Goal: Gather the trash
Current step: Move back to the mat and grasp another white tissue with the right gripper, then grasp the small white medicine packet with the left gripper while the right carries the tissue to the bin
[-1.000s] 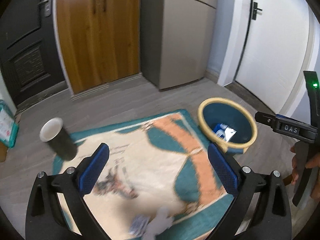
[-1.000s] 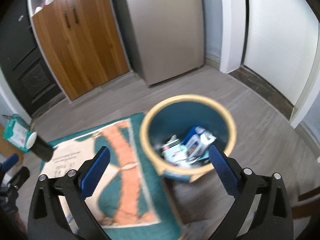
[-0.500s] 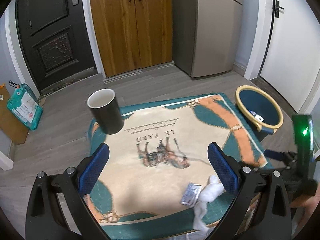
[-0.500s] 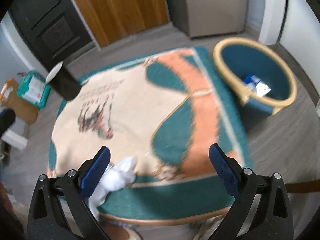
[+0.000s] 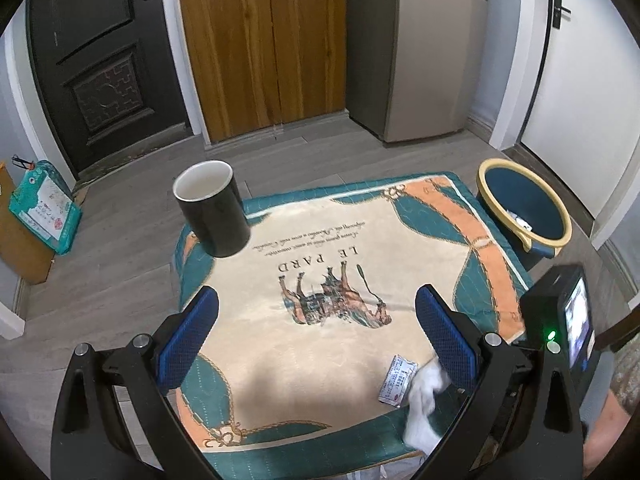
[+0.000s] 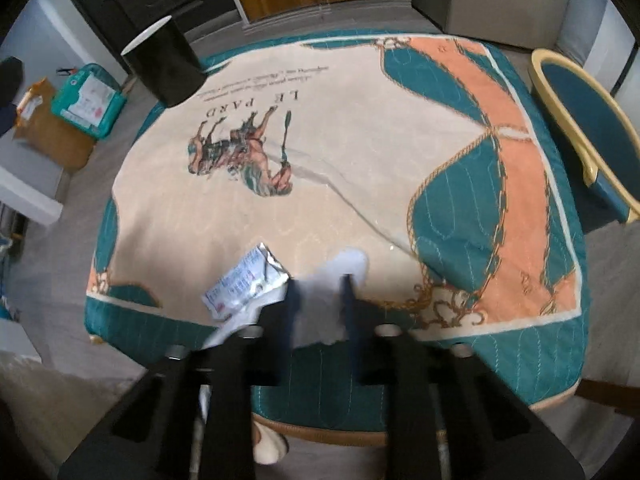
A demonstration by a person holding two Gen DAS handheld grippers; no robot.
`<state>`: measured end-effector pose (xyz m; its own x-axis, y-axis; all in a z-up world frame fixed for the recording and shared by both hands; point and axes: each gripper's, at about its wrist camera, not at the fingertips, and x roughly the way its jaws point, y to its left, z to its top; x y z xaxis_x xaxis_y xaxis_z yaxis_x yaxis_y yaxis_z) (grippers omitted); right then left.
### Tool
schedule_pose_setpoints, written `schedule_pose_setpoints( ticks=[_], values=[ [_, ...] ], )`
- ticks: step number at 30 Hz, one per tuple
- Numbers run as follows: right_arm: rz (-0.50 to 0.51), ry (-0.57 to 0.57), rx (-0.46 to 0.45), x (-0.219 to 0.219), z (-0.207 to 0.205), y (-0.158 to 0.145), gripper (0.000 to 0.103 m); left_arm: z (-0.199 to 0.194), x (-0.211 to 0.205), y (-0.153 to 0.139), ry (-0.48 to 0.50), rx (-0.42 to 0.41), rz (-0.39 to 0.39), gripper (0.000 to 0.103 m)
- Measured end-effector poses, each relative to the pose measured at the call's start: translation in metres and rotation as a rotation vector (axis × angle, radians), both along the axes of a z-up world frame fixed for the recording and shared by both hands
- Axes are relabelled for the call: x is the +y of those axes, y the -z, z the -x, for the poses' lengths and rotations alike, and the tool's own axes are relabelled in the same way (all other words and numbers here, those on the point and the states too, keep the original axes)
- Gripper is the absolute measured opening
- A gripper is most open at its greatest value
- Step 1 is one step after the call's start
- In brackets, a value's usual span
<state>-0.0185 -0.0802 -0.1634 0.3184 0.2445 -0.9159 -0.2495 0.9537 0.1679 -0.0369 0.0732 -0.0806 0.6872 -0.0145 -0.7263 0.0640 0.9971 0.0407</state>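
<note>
R tongs (image 6: 318,300) clenched on white tissue (image 6: 332,280) at desk (image 6: 360,140) near edge; L tongs (image 5: 316,328) released; next, prob. carry it to bin (image 6: 592,128) far right.

Quick count of what's around: one black mug (image 5: 212,208) and one printed cloth (image 5: 320,240) over the counter. On that cloth there's one silver foil packet (image 6: 246,280) and one crumpled white tissue (image 6: 332,280), so two bits of trash up top. One blue bin with a yellow rim (image 5: 524,210) sits on the floor, with at least one or two white scraps inside, can't count them properly. Two grippers total, left (image 5: 316,330) and right (image 6: 318,300). One green wipes pack (image 5: 44,206), one cardboard box (image 6: 52,136), and one fridge (image 5: 424,48).
</note>
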Motion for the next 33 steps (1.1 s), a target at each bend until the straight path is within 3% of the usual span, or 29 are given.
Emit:
schedule_pose_setpoints(
  ticks=[8,12,19,25,26,30,31,33],
  values=[
    [0.010,0.105,-0.080,-0.045,-0.036,-0.048,0.005,-0.012,-0.021,0.027,0.049,0.092,0.015,0.097],
    [0.042,0.104,-0.173,-0.072,-0.059,-0.094,0.005,-0.016,-0.032,0.054,0.065,0.180,0.065,0.097],
    [0.103,0.126,-0.286,-0.121,-0.086,-0.138,0.005,-0.022,-0.054,0.091,0.102,0.279,-0.010,0.096],
    [-0.032,0.255,-0.208,-0.158,-0.099,-0.116,0.005,-0.022,-0.073,0.112,0.169,0.375,-0.023,0.073],
    [-0.030,0.251,-0.213,-0.158,-0.100,-0.116,0.005,-0.021,-0.076,0.116,0.181,0.394,-0.027,0.064],
    [-0.038,0.230,-0.228,-0.155,-0.102,-0.118,0.005,-0.018,-0.087,0.138,0.218,0.489,-0.054,0.050],
    [-0.049,0.230,-0.226,-0.155,-0.103,-0.118,0.005,-0.016,-0.089,0.143,0.227,0.513,-0.070,0.042],
    [-0.063,0.227,-0.226,-0.153,-0.103,-0.119,0.005,-0.015,-0.091,0.145,0.232,0.512,-0.096,0.033]
  ],
)
